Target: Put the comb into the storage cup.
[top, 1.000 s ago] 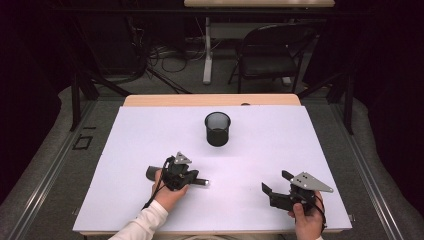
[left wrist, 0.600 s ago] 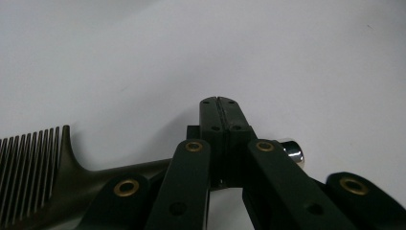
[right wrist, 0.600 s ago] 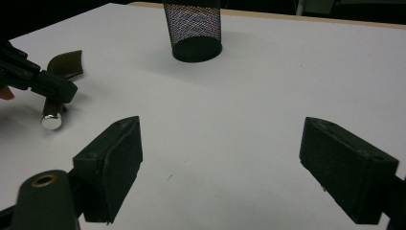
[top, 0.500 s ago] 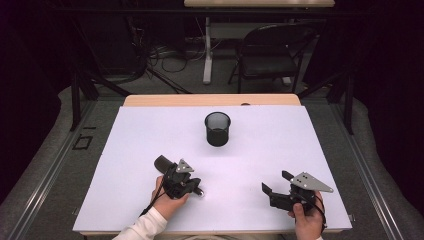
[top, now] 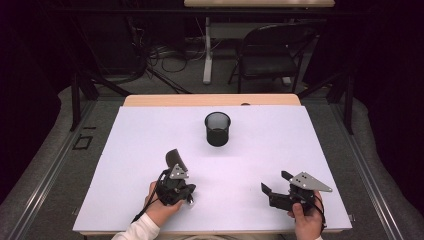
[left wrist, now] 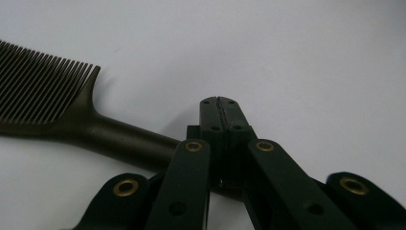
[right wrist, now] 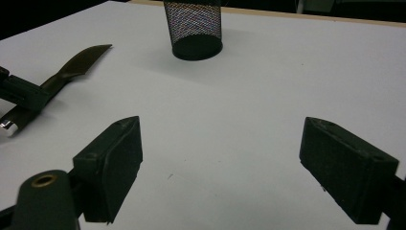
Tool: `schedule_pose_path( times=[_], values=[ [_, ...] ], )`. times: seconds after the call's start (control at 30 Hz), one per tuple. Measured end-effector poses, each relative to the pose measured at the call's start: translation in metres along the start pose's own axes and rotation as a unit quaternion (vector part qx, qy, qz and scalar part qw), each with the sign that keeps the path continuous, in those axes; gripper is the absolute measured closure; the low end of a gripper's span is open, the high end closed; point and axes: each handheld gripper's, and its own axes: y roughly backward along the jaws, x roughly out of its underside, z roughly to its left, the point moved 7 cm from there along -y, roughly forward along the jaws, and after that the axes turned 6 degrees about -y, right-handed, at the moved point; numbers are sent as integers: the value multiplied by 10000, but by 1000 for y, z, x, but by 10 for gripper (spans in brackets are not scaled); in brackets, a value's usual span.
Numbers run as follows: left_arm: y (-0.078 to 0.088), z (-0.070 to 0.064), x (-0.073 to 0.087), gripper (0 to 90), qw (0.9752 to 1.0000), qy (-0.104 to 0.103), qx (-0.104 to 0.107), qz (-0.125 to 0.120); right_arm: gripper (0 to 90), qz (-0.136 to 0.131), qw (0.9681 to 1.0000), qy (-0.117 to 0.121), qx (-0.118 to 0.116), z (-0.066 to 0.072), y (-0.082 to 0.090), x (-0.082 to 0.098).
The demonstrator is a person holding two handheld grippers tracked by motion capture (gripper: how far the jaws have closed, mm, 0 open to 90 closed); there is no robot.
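Observation:
A dark comb (top: pixel 175 159) with fine teeth (left wrist: pixel 48 96) is held by its handle in my left gripper (top: pixel 176 174), which is shut on it near the table's front left. In the left gripper view the two jaws of that left gripper (left wrist: pixel 221 103) meet over the handle, and the toothed end runs out to the left. The comb (right wrist: pixel 79 62) also shows at the left of the right gripper view, lifted off the white tabletop. My right gripper (top: pixel 274 181) sits at the front right, open, and nothing lies between the fingers of the right gripper (right wrist: pixel 225 143).
A black mesh cup (top: pixel 218 129) stands upright at the middle of the white table (top: pixel 310 150), beyond both grippers; the mesh cup (right wrist: pixel 193 26) is also in the right gripper view. A black chair (top: pixel 272 55) and cables are on the floor behind the table.
My left gripper has turned with the comb in it, so the toothed end has swung from the left round to point away toward the cup. The right gripper has stayed put.

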Motion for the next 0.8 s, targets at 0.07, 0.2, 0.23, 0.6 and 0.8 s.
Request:
schedule_pose_path(
  times=[0.07, 0.2, 0.23, 0.6, 0.8],
  values=[
    [2, -1, 3, 900, 10000, -8, 11, 31, 147, 2, 10000, 7, -1, 0, 0, 0],
    [5, -2, 7, 900, 10000, -22, 17, 56, 147, 12, 10000, 7, 6, 0, 0, 0],
    [5, -3, 9, 900, 10000, -21, 23, 62, 147, 11, 10000, 10, 5, 0, 0, 0],
    [17, -2, 20, 899, 9999, -34, 22, 101, 147, 36, 10000, 22, 10, 0, 0, 1],
    [24, 1, 24, 899, 10000, 24, -19, 55, 147, 45, 10000, 16, 11, 0, 0, 1]
  ],
)
